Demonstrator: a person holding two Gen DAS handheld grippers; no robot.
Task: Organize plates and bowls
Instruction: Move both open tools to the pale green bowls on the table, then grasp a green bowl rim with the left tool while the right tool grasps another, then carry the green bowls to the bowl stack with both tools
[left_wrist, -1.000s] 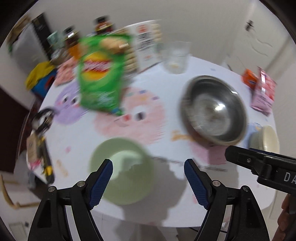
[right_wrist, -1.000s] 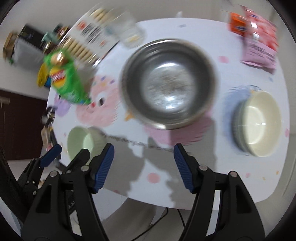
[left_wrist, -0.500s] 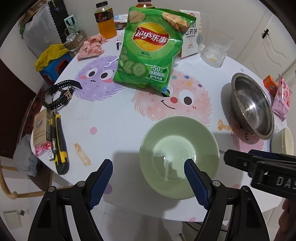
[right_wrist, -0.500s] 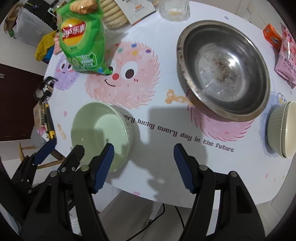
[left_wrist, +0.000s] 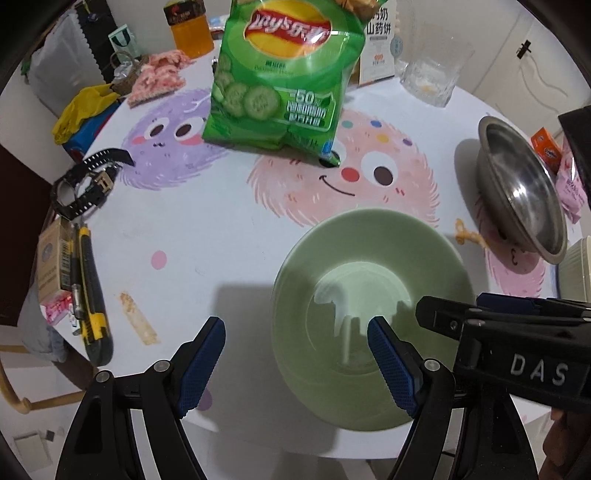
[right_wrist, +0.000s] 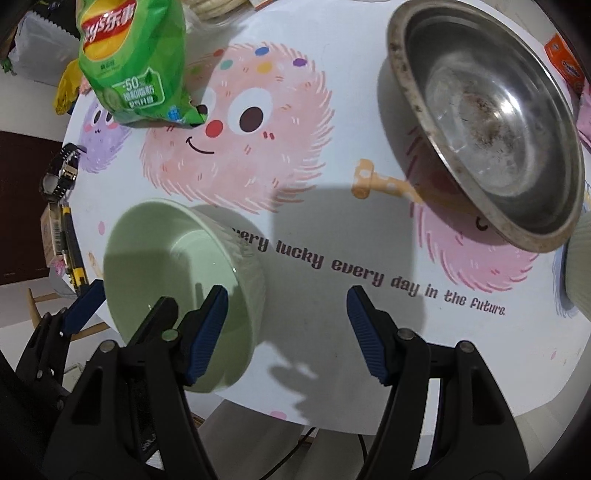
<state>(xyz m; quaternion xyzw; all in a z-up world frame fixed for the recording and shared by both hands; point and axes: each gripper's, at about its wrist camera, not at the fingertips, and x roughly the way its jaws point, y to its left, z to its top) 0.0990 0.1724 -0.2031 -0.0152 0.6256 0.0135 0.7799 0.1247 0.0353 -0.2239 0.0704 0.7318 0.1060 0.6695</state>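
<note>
My left gripper (left_wrist: 295, 358) hangs released, its right pad over the near rim of the green bowl (left_wrist: 369, 295), which sits at the table's (left_wrist: 221, 240) near edge, probably so I can pinch that rim. To its right my right gripper (right_wrist: 286, 334) is also unclenched over bare tabletop with free room. Further right, the steel bowl (right_wrist: 491, 122) and a cream bowl (right_wrist: 580, 269) crowd the right edge.
</note>
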